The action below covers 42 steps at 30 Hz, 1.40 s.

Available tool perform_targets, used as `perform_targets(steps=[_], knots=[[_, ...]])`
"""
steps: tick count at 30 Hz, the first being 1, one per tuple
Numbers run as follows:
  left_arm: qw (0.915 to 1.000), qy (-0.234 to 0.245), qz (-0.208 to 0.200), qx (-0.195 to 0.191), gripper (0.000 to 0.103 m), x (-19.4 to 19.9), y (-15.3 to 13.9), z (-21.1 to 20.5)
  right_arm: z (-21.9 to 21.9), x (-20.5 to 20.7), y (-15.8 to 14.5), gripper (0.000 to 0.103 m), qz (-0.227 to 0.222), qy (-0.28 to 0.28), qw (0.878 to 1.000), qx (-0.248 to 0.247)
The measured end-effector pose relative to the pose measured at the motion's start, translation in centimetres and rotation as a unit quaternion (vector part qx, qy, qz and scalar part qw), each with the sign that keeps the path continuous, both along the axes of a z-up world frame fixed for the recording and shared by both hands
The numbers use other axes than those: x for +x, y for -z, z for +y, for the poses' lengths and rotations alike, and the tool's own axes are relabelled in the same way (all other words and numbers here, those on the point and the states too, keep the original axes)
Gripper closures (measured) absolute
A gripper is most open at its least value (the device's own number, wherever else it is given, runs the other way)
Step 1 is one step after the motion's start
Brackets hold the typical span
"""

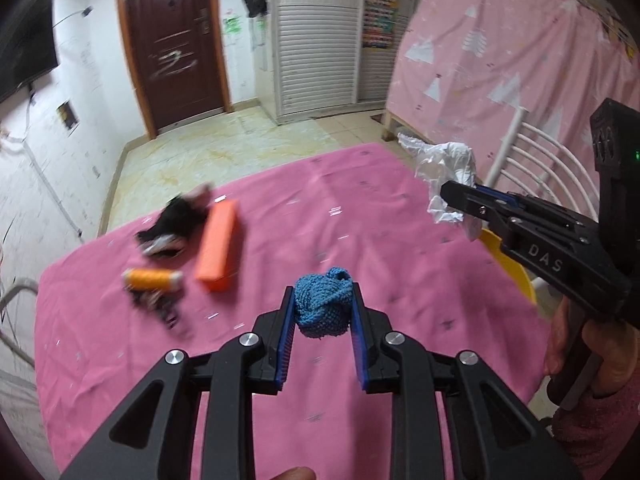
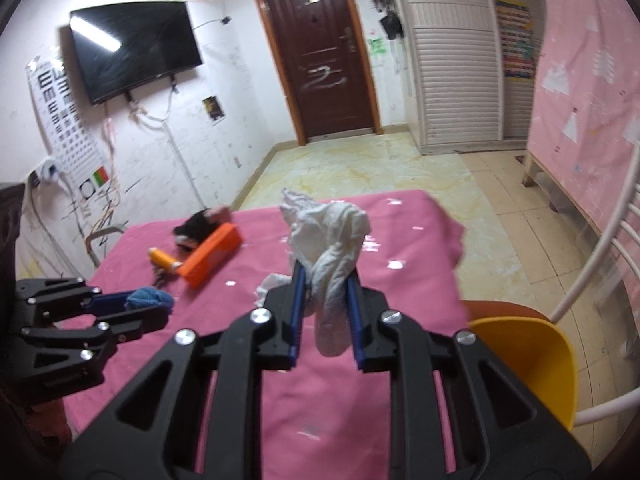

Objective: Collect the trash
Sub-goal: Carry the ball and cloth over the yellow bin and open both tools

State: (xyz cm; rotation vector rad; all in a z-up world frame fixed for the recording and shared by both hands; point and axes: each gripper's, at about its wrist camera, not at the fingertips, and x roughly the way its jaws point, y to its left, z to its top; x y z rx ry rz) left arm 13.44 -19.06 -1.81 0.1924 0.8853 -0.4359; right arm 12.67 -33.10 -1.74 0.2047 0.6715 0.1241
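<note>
Trash sits in both grippers, each piece lifted off the pink-covered counter (image 1: pixel 360 216). The left gripper (image 1: pixel 323 300) has its fingers (image 1: pixel 285 320) clamped on a small blue knitted wad (image 1: pixel 323 307), pinched near the tips, so the wad bulges out ahead of them and hangs free above the cloth. The right gripper (image 2: pixel 324 280) has its fingers (image 2: pixel 298 300) closed on a white crumpled rag (image 2: pixel 328 240), taken by its twisted middle; the loose top flares up past the tips and a tail droops down between the fingers. A mid-body pinch like that probably keeps the limp material from slipping out while it is carried.

Both loads ride well above the counter, the right one out past its far right edge. That looks like carrying, not picking.

Left behind on the counter, far left, lie an orange box (image 1: pixel 218 246), an orange thread spool (image 1: pixel 154 278) just beside it, a black tangle (image 1: pixel 172 226) behind the box and some dark bits by the spool; blur makes those hard to name. A smaller white scrap (image 2: pixel 269 285) shows just below the right gripper.

No bin, bag or basket is visible in either view. The only hollow thing is the yellow chair seat (image 2: pixel 528 360) beside the counter, and nothing lies in it. Where the trash goes cannot be told.
</note>
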Motion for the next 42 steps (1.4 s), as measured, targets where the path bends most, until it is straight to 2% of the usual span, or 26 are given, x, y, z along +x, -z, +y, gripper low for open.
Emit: perform_targets(steps=[10,19,30,38,42], knots=[[0.9967,0.078,-0.004,0.024,0.086,-1.4,-0.5,-9.8,-8.0,-2.7,1.1,0.085,0.006,0.066,0.998,0.013],[0.9918,0.118,-0.002,0.048,0.086,-2.4,0.1,-15.3,-12.5,-4.8,2.5,0.084,0.011,0.107,0.994,0.023],[0.9861,0.149,0.006,0.073,0.086,-2.5,1.2,-19.8,-16.5,-6.3,5.0,0.084,0.030,0.136,0.990,0.036],[0.9860,0.151,0.020,0.068,0.086,-1.6,1.8,-23.3,-17.8,-6.8,6.4,0.083,0.036,0.141,0.988,0.052],[0.9880,0.142,0.029,0.055,0.085,-0.5,1.6,-24.9,-18.3,-6.8,6.9,0.072,0.043,0.145,0.987,0.061]])
